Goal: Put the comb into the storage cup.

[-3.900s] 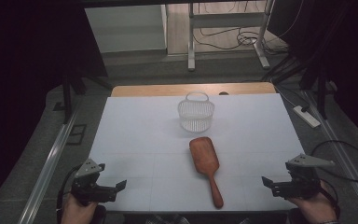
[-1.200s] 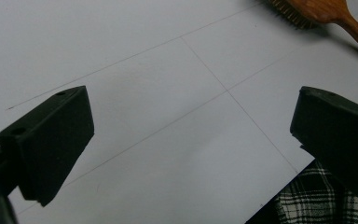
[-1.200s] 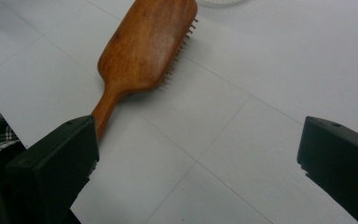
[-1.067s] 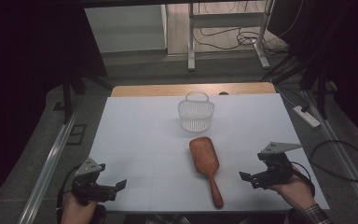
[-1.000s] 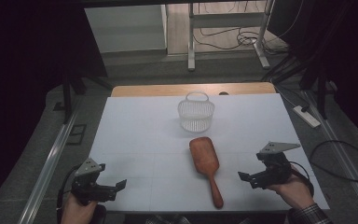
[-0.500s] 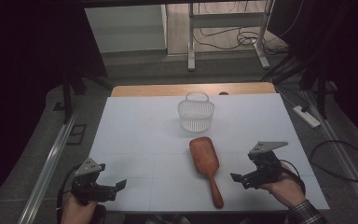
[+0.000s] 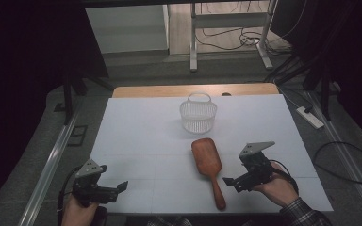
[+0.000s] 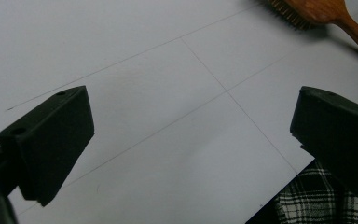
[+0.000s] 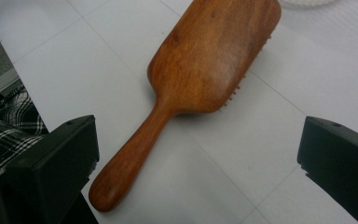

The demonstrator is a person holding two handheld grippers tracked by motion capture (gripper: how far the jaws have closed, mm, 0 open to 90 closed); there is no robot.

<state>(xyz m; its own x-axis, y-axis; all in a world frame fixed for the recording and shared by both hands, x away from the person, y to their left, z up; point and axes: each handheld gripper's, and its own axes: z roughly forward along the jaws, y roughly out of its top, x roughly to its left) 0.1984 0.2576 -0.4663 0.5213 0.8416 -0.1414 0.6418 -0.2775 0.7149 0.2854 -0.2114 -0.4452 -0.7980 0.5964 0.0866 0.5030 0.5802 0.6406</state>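
The hairbrush (image 9: 205, 79) is smooth, satin-finished wood; the basket (image 7: 198, 115) is translucent ribbed plastic.

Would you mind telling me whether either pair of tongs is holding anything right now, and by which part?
Nothing is held. The right tongs are open beside the wooden hairbrush, near its handle but apart from it. The left tongs are open over bare table.

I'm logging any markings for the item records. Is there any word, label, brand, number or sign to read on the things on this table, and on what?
None can be read: the brown wooden paddle hairbrush has a bare wood back, the white perforated plastic basket is plain, and the white table sheet carries only thin grid lines.
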